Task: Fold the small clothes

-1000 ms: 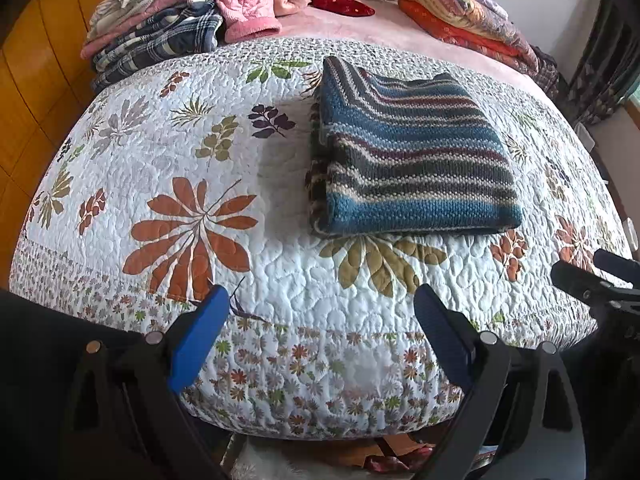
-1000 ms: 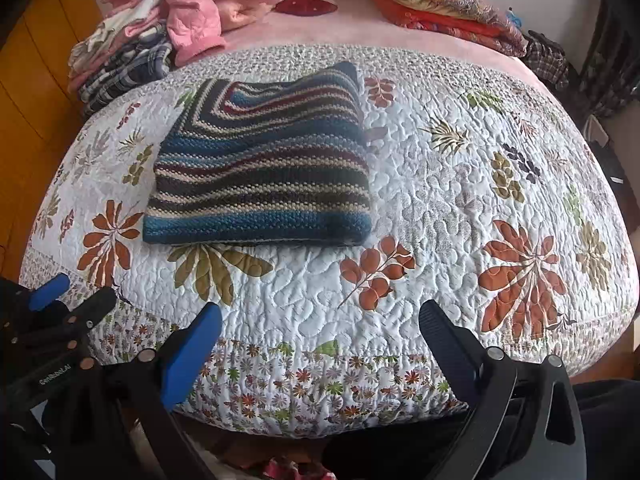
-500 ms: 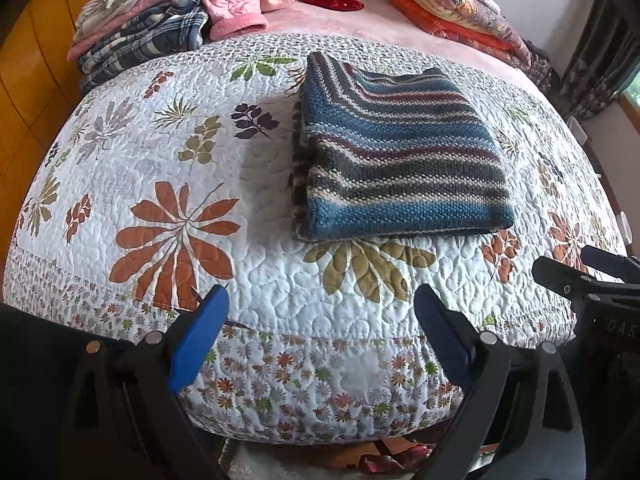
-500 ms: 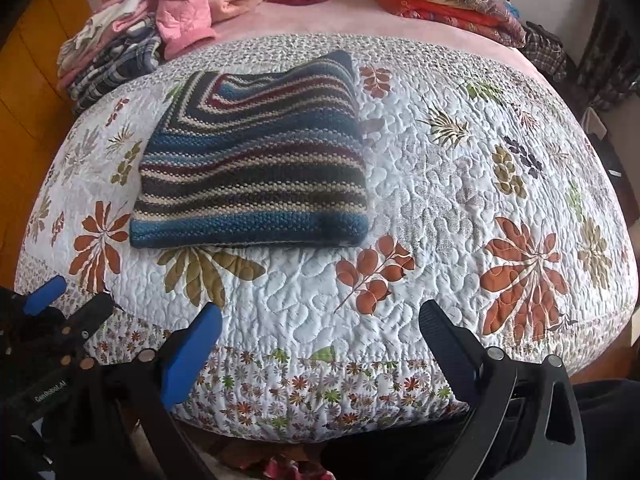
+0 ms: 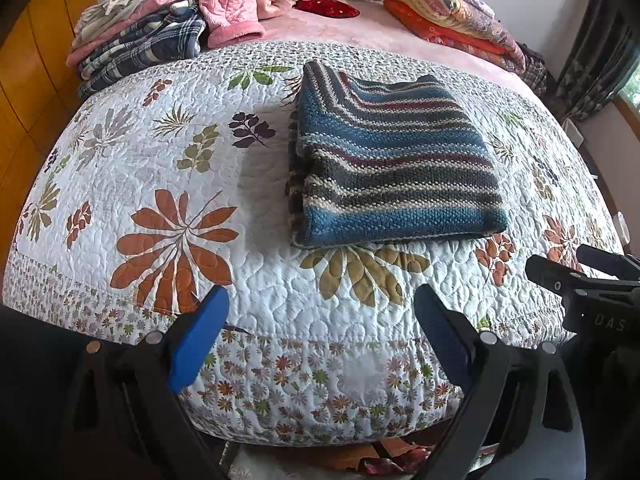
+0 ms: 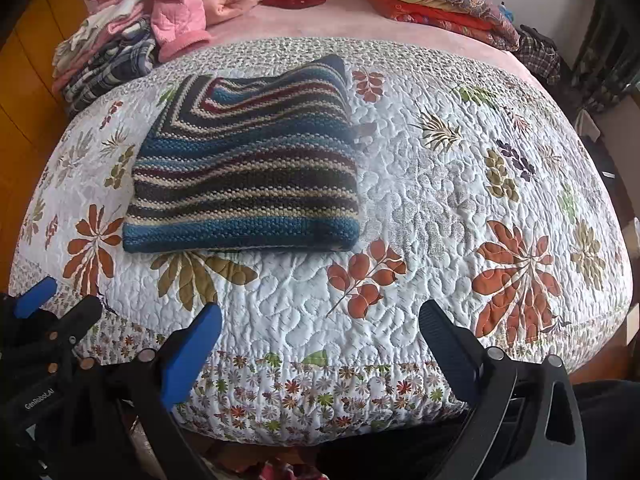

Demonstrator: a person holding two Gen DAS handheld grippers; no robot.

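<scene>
Currently both grippers are off the fabric, nothing gripped. Left gripper [image 5: 320,320] has its blue-padded fingers spread wide, hovering at the near edge of the bed over the quilt [image 5: 140,152]. Right gripper [image 6: 320,336] is the same: fingers wide apart, nothing between them, over the quilt's flowered border.

Striped knit sweater [image 5: 392,164] is folded into a compact rectangle and lies flat on the quilt. From the left gripper it sits ahead and slightly right, well apart from the fingertips. From the right gripper it's ahead and to the left [image 6: 244,176], also well apart. Fold edge faces the grippers; the stacked layers show on its left side in the left wrist view.

Each gripper shows in the other's camera: the right one at the right edge of the left wrist view [image 5: 580,276], the left one at the lower left of the right wrist view [image 6: 52,312].

No containers in view. Further ahead, past the sweater: a stack of folded clothes [image 5: 136,40] ahead-left with plaid at the bottom, a pink padded garment [image 5: 240,4] beside it, and folded orange and patterned bedding [image 5: 448,12] ahead-right. All sit on the pink sheet [image 5: 340,36] beyond the quilt.
</scene>
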